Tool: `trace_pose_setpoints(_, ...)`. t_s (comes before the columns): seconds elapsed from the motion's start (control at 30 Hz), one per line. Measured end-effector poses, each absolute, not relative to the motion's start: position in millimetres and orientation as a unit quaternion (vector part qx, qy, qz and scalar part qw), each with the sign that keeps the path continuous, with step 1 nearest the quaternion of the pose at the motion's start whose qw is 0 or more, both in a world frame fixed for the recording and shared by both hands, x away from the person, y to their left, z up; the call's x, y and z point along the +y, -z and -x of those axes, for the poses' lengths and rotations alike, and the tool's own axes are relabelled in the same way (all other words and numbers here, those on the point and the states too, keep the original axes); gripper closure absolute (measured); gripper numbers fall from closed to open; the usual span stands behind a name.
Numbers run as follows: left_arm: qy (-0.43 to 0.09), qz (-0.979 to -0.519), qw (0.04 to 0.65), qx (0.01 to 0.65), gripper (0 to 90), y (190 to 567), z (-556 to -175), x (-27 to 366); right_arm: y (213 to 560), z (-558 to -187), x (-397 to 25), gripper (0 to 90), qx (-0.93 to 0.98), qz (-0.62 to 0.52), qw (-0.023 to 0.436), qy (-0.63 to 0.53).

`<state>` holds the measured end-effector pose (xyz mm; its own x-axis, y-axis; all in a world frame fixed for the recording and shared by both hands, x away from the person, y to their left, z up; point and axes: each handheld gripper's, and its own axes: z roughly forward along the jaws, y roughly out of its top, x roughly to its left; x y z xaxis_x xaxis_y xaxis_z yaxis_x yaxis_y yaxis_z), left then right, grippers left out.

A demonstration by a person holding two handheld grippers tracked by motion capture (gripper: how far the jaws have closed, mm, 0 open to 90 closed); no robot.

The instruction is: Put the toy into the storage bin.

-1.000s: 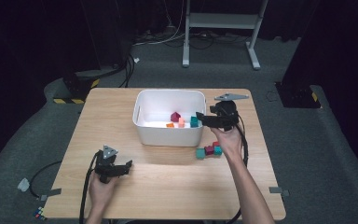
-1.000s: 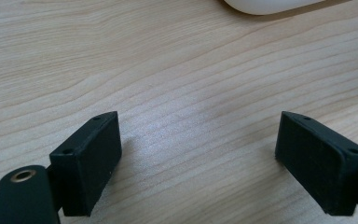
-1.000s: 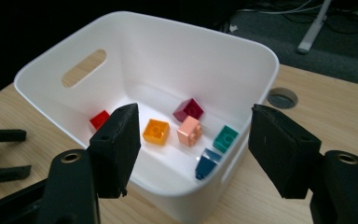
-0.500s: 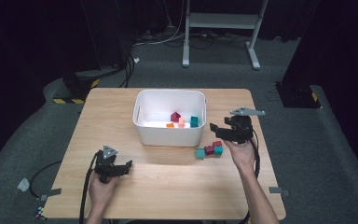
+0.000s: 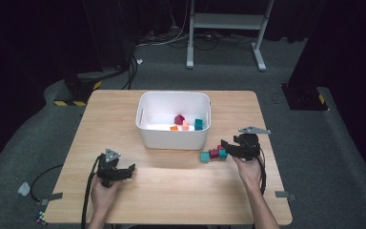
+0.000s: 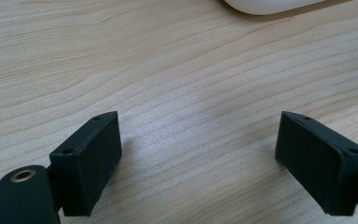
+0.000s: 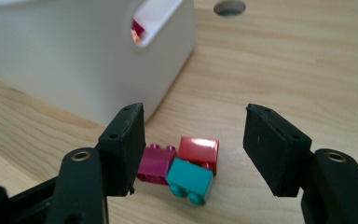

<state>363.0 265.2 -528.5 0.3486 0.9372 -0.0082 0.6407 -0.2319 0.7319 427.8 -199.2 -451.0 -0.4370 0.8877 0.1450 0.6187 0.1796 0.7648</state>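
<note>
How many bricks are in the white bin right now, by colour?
Seen in the bin from the high view:
magenta brick: 1
orange brick: 1
pink brick: 1
teal brick: 1
Total: 4

High view looks down from above the white bin [image 5: 172, 136], near side. Both gripper views sit low and close, facing that bin.
</note>
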Motion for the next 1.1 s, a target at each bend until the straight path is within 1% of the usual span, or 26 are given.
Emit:
trace_pose_setpoints(0.3,-0.225,-0.752,0.330,0.525,14.5,528,-363,265,477,-429,-195,41.8,0.751,-0.523,0.160,-0.371)
trace_pose_setpoints(0.7,-0.225,-0.752,0.330,0.525,14.5,528,-363,265,490,-435,-183,44.8,0.757,-0.526,0.164,-0.350)
trace_pose_setpoints(1.1,-0.225,-0.752,0.330,0.525,14.5,528,-363,265,496,-432,-187,47.7,0.748,-0.536,0.168,-0.353)
